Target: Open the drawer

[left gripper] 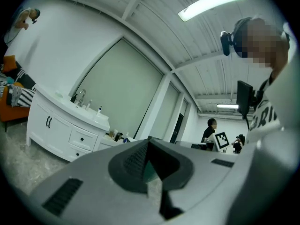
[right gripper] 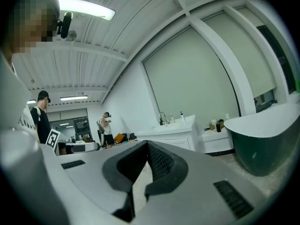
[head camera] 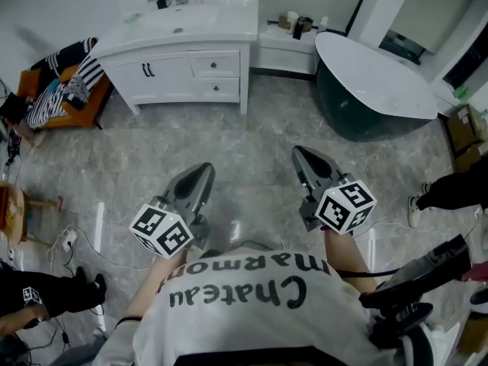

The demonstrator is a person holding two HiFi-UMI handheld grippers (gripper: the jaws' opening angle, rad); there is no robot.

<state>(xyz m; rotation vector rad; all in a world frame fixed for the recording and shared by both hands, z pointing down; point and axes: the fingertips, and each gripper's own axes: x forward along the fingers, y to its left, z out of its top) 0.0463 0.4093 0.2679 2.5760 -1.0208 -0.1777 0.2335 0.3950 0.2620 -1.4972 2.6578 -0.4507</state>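
A white vanity (head camera: 183, 29) stands against the far wall, well ahead of me across the marble floor. Two small drawers sit at its right side, an upper drawer (head camera: 214, 65) and a lower drawer (head camera: 216, 88), both closed, next to doors with black handles (head camera: 148, 70). My left gripper (head camera: 200, 172) and right gripper (head camera: 305, 155) are held level in front of my chest, far from the vanity. Both are shut with nothing between their jaws. The left gripper view shows the vanity (left gripper: 65, 125) and its drawers (left gripper: 83, 138) beyond the left gripper (left gripper: 149, 146). The right gripper (right gripper: 147, 144) points towards the vanity (right gripper: 171, 135) too.
A dark green bathtub (head camera: 374, 82) with a white rim stands at the right. A low shelf with bottles (head camera: 293, 33) joins it to the vanity. An orange chair with striped clothes (head camera: 65, 82) is at the left. Cables (head camera: 69, 239) and other people's feet (head camera: 415, 204) lie near the edges.
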